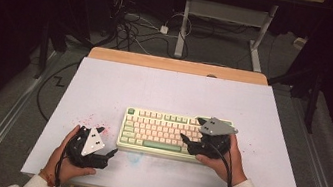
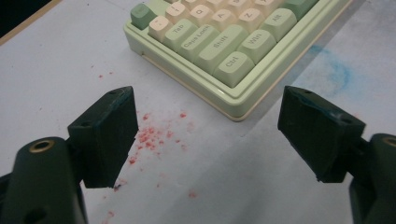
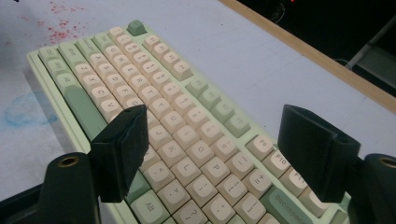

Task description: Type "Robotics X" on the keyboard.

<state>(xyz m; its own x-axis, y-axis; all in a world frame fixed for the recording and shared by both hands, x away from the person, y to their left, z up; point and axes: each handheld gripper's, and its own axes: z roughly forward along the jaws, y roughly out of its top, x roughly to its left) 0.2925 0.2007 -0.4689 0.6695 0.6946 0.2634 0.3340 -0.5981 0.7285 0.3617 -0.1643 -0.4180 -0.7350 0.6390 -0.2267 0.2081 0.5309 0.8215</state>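
Pale-green plastic keyboard with cream keys [image 1: 161, 132] lies flat on the white counter [image 1: 165, 91], right under the right gripper [image 3: 212, 144], whose fingers gape wide and empty, likely for key pressing. Left gripper [image 2: 208, 128], fingers spread and empty, waits beside its corner.

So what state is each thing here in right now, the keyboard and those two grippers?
Keyboard: lying flat on the table, keys up, nothing gripping it.
Left gripper: open, empty, over red specks beside the keyboard's corner.
Right gripper: open, empty, above the keys at the keyboard's right end.
Table: white top, stained with red specks and a blue smudge.
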